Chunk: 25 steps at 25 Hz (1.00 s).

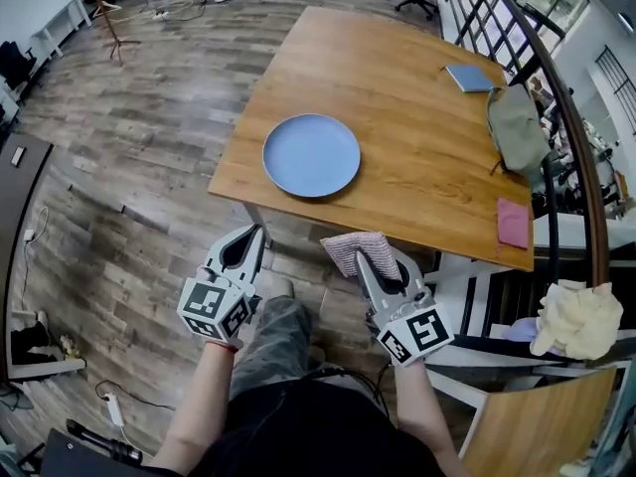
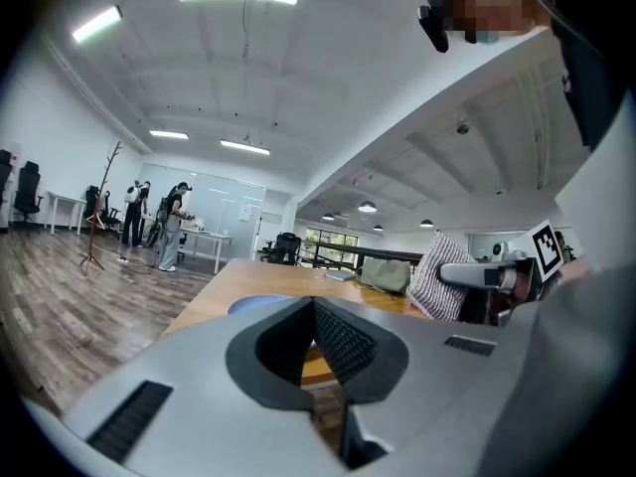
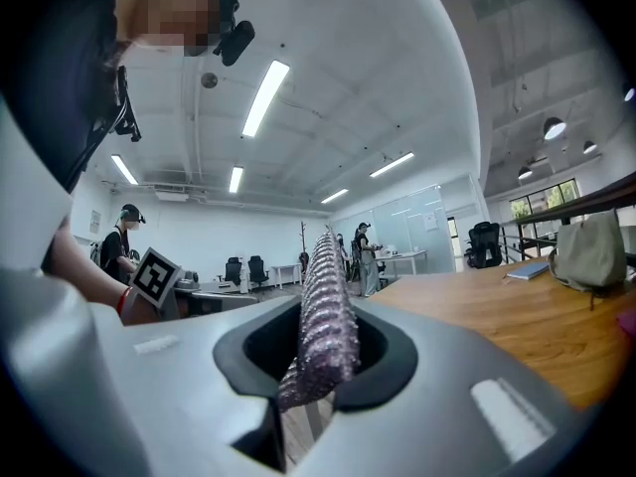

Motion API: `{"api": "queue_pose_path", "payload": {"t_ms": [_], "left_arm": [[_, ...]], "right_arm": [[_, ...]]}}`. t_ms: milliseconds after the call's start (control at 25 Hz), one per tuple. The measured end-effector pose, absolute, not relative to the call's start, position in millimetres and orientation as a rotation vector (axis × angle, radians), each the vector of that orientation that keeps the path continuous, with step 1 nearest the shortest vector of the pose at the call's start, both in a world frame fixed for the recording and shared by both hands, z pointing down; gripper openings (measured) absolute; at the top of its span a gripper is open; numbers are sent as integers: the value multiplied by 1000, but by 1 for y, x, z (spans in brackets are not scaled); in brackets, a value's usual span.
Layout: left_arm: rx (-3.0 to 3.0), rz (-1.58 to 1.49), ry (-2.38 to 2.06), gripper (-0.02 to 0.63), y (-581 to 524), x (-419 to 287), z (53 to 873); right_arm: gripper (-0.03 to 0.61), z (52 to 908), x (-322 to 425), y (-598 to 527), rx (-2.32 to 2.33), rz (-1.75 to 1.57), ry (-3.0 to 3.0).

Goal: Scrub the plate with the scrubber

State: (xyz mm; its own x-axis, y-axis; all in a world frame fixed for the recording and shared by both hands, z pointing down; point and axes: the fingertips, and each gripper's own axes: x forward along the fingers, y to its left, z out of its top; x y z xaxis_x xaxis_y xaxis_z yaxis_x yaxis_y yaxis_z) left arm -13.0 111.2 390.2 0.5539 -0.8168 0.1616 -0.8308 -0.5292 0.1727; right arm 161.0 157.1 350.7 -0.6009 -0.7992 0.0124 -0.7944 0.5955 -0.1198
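1. Holding the scrubber (image 1: 356,249) pinched in the right gripper (image 1: 372,262) looks solid, but it's hanging short of the table (image 1: 417,97). The blue plate (image 1: 311,154) sits near the table's front edge, well apart from both grippers.
2. I'd lay the scrubber's flat face on the plate and rub in circles, going light so the plate doesn't skate.
3. The left gripper (image 1: 257,233) is pressed together on nothing; it could steady the rim.
4. The right gripper view shows the scrubber edge-on between the jaws but no plate. Only the head view shows the gap to cross.
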Motion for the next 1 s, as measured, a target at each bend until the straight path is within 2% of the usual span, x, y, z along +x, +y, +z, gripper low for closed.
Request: {"api": "queue_pose_path", "payload": {"t_ms": [520, 1000], "left_arm": [[2636, 159, -1171, -3, -30, -11, 402], [2633, 215, -1083, -3, -71, -35, 431]], "right_arm": [[78, 374, 137, 27, -1524, -268, 2752], [78, 409, 123, -25, -1662, -373, 2760]]}}
